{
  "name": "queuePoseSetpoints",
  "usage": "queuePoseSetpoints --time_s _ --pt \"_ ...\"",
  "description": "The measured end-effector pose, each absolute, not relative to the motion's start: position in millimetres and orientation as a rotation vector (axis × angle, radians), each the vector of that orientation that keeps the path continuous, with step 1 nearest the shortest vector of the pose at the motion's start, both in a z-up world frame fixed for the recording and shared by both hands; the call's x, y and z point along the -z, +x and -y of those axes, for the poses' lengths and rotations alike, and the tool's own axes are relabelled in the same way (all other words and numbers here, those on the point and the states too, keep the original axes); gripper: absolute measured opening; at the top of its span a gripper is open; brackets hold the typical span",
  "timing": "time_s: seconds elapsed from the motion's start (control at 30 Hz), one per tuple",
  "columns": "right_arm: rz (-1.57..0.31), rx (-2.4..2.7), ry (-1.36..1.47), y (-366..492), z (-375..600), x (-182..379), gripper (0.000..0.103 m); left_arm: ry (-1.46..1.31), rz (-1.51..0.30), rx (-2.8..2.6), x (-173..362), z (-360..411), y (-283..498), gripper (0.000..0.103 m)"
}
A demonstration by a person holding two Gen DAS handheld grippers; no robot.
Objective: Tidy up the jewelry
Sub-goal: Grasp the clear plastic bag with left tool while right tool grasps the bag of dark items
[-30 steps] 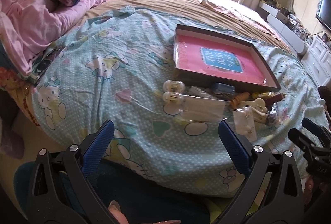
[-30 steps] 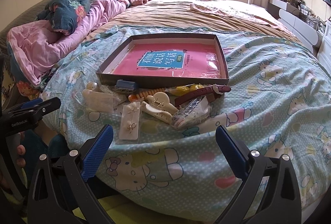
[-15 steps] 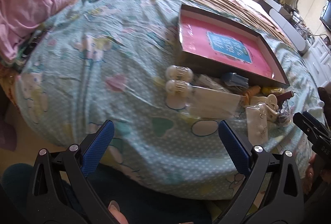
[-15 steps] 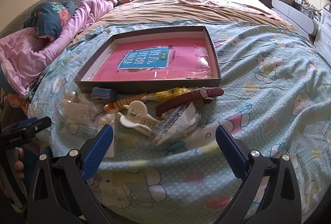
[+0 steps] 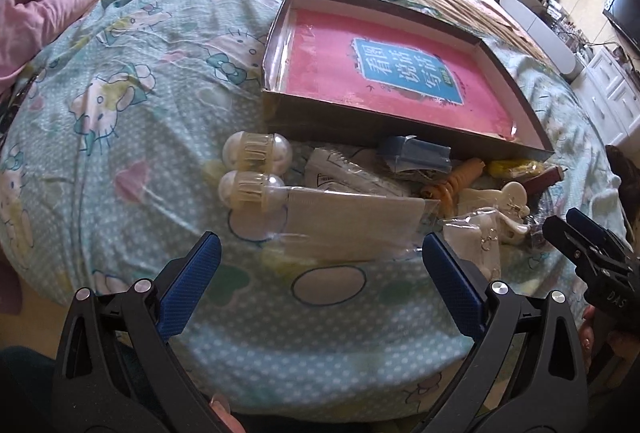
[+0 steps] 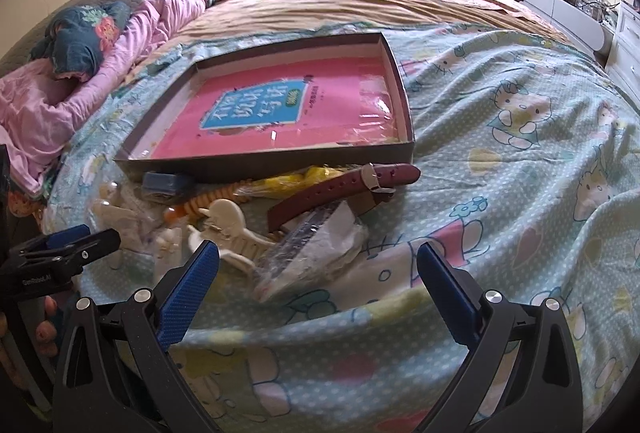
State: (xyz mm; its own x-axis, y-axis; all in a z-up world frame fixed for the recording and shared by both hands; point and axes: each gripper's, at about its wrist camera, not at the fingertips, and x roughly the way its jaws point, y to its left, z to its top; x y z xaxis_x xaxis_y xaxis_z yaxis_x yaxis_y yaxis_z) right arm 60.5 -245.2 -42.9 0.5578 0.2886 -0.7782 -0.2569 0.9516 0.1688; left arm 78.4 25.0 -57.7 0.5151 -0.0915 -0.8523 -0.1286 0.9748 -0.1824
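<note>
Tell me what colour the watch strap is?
The watch strap is dark reddish-brown with a silver buckle, clearest in the right wrist view.

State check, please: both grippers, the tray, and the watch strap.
Left gripper: jaws open, holding nothing.
Right gripper: jaws open, holding nothing.
Shallow dark cardboard tray: holds only a pink book.
Maroon leather watch strap: buckled, lying outside the tray.
</note>
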Motion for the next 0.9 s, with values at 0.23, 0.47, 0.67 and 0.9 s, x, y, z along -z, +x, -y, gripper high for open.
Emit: queuePoseSetpoints --time_s 0.23,0.47,0.67,0.9 --pt "-0.984 -0.383 0.124 75 251 59 0.076 -0.206 -1.032 -0.041 62 -20 89 0.094" --pt "-1.001 -0.433 0.213 80 257 62 0.051 -0.186 -1.031 -0.017 65 -11 94 0.074" --pt "-0.984 -0.447 0.231 73 265 57 0.046 -0.176 -1.009 -0.001 60 -8 91 0.062" --pt "-0.951 -0.436 0.236 61 281 43 0.044 -0.164 -0.954 0.018 41 -7 80 0.053"
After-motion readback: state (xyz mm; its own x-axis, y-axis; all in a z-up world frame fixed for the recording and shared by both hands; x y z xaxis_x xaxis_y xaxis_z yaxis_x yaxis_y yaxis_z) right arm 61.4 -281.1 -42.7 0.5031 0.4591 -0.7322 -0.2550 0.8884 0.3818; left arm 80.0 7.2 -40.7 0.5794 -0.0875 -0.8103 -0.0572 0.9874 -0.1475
